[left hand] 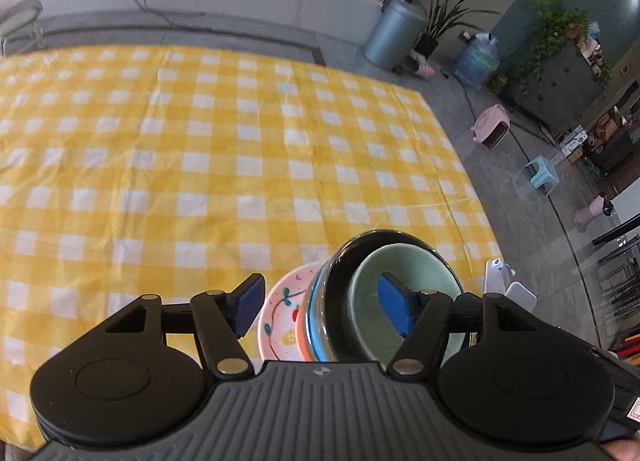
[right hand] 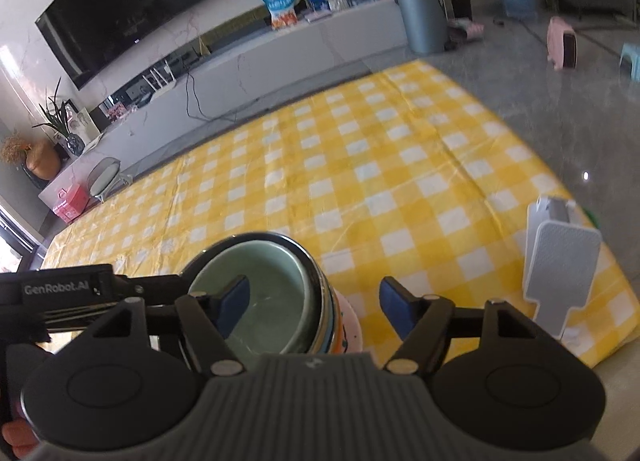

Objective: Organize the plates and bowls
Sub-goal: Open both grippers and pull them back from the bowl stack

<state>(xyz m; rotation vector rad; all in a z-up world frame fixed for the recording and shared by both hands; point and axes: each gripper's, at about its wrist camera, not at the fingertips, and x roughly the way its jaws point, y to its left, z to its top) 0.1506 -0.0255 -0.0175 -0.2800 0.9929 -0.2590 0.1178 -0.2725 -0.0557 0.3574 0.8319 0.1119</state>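
Left wrist view: left gripper (left hand: 325,307) spread wide, gripping nothing; green bowl (left hand: 370,293) nested in black bowl (left hand: 384,239) on plates (left hand: 284,313), directly below.
Right wrist view: right gripper (right hand: 314,309) wide, empty; stack under its left finger.
Progress: stacking looks finished; nothing visibly left.
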